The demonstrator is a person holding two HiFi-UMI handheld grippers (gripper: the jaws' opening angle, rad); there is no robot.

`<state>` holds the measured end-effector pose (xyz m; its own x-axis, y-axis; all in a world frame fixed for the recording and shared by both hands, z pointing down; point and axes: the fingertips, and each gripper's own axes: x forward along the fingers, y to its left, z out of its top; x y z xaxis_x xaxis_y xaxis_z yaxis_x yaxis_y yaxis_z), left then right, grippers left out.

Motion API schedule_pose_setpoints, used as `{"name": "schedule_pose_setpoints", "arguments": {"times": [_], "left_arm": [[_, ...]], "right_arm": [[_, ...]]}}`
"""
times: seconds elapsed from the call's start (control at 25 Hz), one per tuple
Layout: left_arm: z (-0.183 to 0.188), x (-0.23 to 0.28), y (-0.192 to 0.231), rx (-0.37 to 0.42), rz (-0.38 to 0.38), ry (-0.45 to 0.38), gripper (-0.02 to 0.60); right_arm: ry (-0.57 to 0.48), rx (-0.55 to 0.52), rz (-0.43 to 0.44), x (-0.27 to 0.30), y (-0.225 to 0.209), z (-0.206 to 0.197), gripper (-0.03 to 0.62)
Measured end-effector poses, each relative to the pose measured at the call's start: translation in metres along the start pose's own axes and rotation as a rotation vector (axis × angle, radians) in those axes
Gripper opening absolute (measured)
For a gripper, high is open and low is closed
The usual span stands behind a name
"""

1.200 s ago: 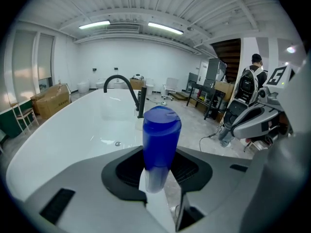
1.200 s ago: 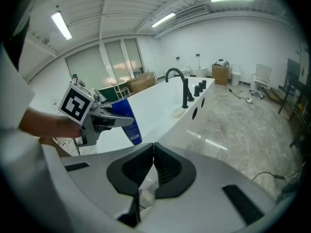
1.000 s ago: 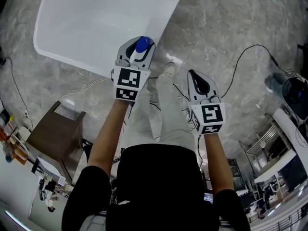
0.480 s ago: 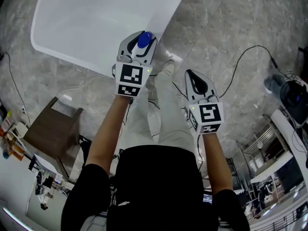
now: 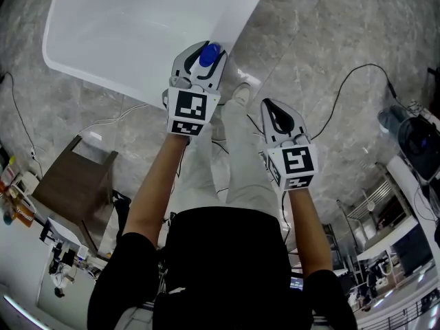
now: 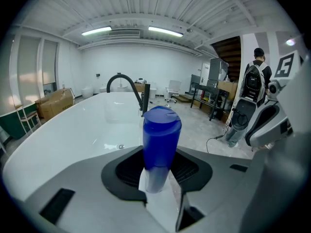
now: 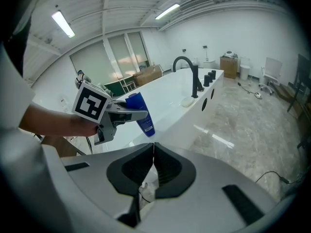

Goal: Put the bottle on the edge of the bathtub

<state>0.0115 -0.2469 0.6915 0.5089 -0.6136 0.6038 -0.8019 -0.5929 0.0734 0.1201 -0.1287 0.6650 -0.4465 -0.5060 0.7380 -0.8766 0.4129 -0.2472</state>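
at the white bathtub's [image 5: 124, 33] near rim: blue bottle [image 6: 160, 144], cap up, clamped in l. gripper [image 5: 204, 59] just over the edge. r. gripper [image 5: 267, 106] apart, over floor, jaws clenched, empty.

Grey marbled floor [image 5: 323, 40], glossy. A white bathtub [image 5: 103, 81] stands on it. A black cable [image 5: 371, 64] trails across the floor to the right, a white cable [image 5: 110, 120] to the left near a brown cabinet [image 5: 72, 188]. A black faucet [image 7: 187, 67] is mounted on the bathtub rim.
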Motion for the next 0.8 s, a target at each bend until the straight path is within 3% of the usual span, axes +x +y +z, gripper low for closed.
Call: {"name": "schedule_pose_setpoints", "arguments": {"times": [0.8], "left_arm": [[-0.0011,-0.0014,-0.0046,0.05,0.027,-0.002,0.169]], "right_arm": [[0.019,-0.005,-0.002,0.0006,0.0005,-0.0021,0.023]]}}
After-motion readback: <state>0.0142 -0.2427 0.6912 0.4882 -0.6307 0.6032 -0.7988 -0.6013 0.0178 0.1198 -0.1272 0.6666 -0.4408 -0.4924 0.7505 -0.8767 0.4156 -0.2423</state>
